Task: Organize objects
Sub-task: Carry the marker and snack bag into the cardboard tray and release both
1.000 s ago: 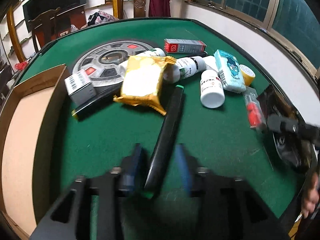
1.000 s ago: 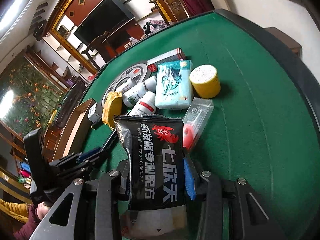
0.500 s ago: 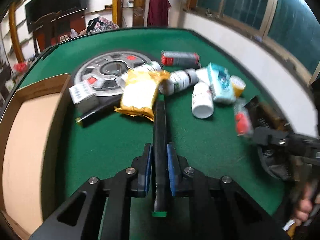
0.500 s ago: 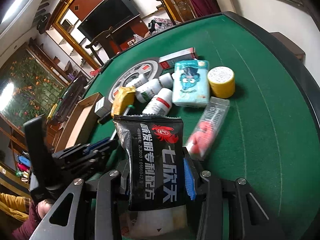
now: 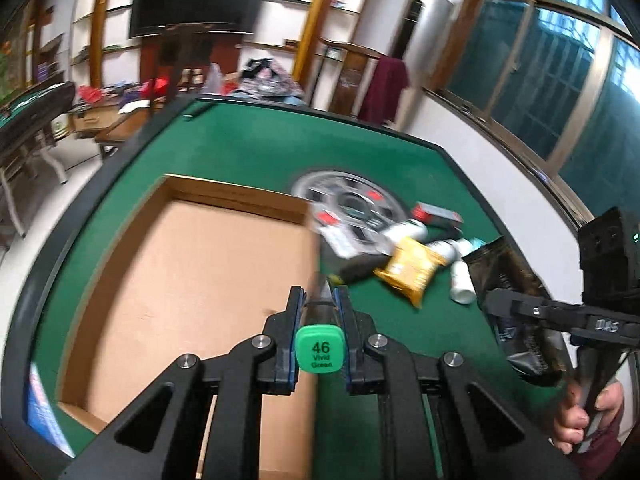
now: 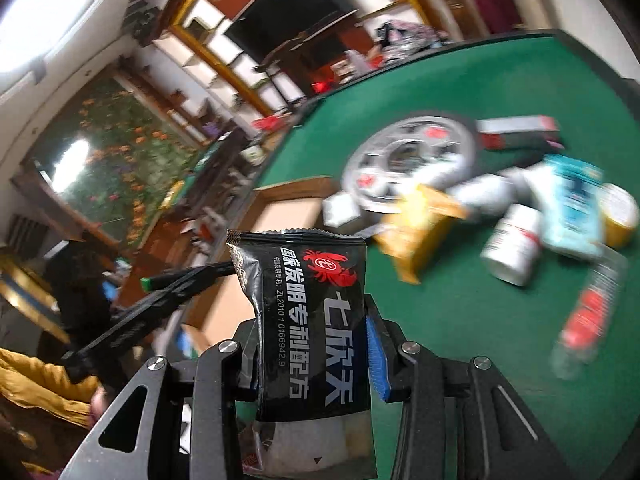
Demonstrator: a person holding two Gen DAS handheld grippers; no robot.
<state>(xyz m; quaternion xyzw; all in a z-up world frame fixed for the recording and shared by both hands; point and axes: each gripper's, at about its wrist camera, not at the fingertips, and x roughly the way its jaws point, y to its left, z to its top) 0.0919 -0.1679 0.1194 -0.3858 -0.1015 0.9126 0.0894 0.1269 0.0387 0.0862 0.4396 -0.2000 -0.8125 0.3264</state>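
Note:
My left gripper [image 5: 318, 300] is shut on a black marker with a green "46 Vivid Green" cap [image 5: 319, 347] and holds it in the air over the right edge of the open cardboard box [image 5: 192, 264]. My right gripper [image 6: 312, 320] is shut on a black snack packet with a red crab logo [image 6: 312, 312], lifted above the green table; it also shows in the left wrist view [image 5: 516, 280]. The left gripper with the marker [image 6: 176, 280] shows at the left of the right wrist view.
On the green felt table [image 5: 256, 160] lie a grey wheel-shaped disc [image 5: 352, 200], a yellow packet [image 5: 412, 268], white bottles [image 6: 514, 246], a red-and-grey box [image 6: 520, 130], a light-blue pack [image 6: 572, 204], a yellow tape roll [image 6: 620, 210] and a clear pack with red contents [image 6: 588, 312].
My left gripper closed on the marker, lifted it off the table and swung left over the cardboard box. My right gripper rose and turned left, still holding the black packet.

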